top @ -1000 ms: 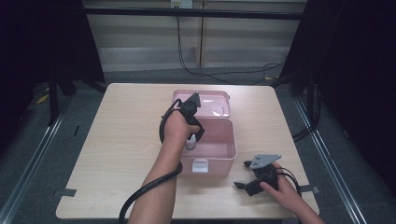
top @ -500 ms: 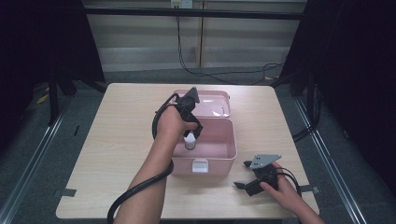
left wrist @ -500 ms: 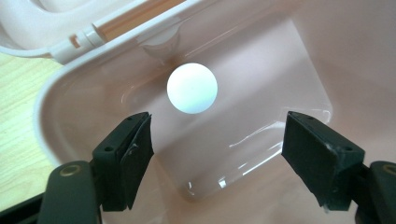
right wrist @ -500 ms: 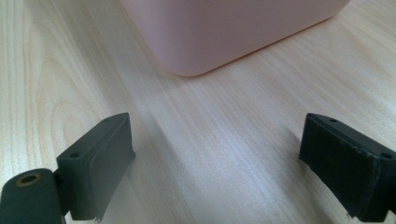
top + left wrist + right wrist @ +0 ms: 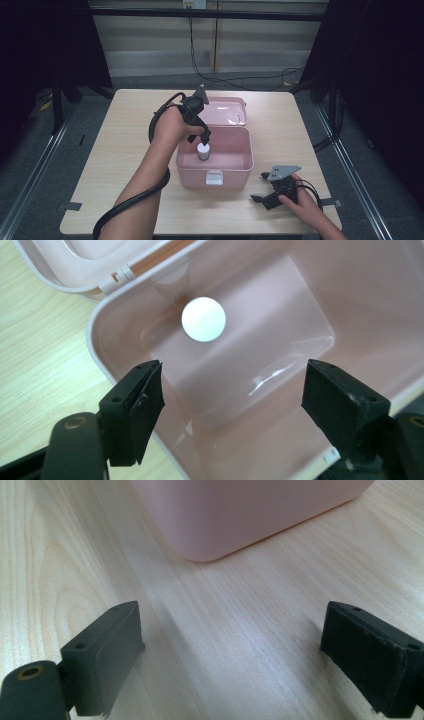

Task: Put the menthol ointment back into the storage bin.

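2 grippers spread their matte black fingers wide: left gripper [image 5: 232, 405] over glossy pink box [image 5: 280, 355], right gripper [image 5: 232, 660] above woodgrain table [image 5: 210, 630].

high overhead, claw cameras close, sharing box [image 5: 215, 160]

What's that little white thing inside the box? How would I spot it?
On the wooden table sits an open pink box. Standing inside it, near the left wall, is a small bottle with a round white cap, the box's single item.
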Available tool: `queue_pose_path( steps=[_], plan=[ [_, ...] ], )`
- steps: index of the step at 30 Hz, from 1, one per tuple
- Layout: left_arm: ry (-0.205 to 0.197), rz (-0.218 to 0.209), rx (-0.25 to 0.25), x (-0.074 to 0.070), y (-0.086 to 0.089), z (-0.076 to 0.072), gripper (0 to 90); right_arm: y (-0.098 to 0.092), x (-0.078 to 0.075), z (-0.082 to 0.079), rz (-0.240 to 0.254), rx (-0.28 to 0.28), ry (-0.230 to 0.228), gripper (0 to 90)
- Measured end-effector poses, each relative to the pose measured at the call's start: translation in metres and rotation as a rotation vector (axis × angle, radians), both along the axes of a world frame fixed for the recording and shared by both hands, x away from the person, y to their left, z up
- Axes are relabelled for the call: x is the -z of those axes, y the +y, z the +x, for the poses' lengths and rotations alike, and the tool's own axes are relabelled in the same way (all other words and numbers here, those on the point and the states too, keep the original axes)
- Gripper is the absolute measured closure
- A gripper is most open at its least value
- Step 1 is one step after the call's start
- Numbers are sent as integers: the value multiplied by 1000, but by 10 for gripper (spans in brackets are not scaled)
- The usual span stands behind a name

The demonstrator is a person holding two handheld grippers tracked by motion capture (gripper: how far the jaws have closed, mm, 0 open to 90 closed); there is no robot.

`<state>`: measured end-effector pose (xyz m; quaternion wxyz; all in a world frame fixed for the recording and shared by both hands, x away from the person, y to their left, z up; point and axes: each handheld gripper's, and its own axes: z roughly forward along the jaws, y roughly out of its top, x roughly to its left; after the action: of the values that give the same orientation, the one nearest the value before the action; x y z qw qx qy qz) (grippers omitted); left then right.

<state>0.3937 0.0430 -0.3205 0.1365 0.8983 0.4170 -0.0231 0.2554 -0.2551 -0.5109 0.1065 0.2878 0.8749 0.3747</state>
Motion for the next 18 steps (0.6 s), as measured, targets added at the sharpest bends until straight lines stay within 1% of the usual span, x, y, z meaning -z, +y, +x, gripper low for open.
queue_pose_path(
  steps=[3, 7, 8, 9, 10, 13, 14, 16, 18],
  plan=[
    [-5, 6, 11, -3, 3, -3, 241, 0, 0, 0, 0, 0, 0, 93],
    [-8, 3, 12, -6, 9, -5, 241, 0, 0, 0, 0, -1, -3, 93],
    [-9, -1, 14, -8, 13, -6, 241, 0, 0, 0, 1, 1, -3, 93],
    [-9, -1, 14, -8, 13, -6, 241, 0, 0, 0, 1, 1, -3, 93],
    [-12, 4, 15, -9, 16, -6, 241, 0, 0, 0, 2, 1, -2, 93],
    [-20, -1, 19, -11, 24, -7, 241, 0, 0, 0, 2, 1, -3, 93],
    [-18, -3, 10, -12, 27, -8, 241, 0, 0, 0, 2, 1, -2, 93],
    [-29, 2, 23, -14, 35, -9, 240, 0, 0, 0, 2, 1, -2, 93],
    [-30, -6, 22, -14, 38, -10, 240, 0, 0, 0, 2, 1, -3, 93]
  ],
)
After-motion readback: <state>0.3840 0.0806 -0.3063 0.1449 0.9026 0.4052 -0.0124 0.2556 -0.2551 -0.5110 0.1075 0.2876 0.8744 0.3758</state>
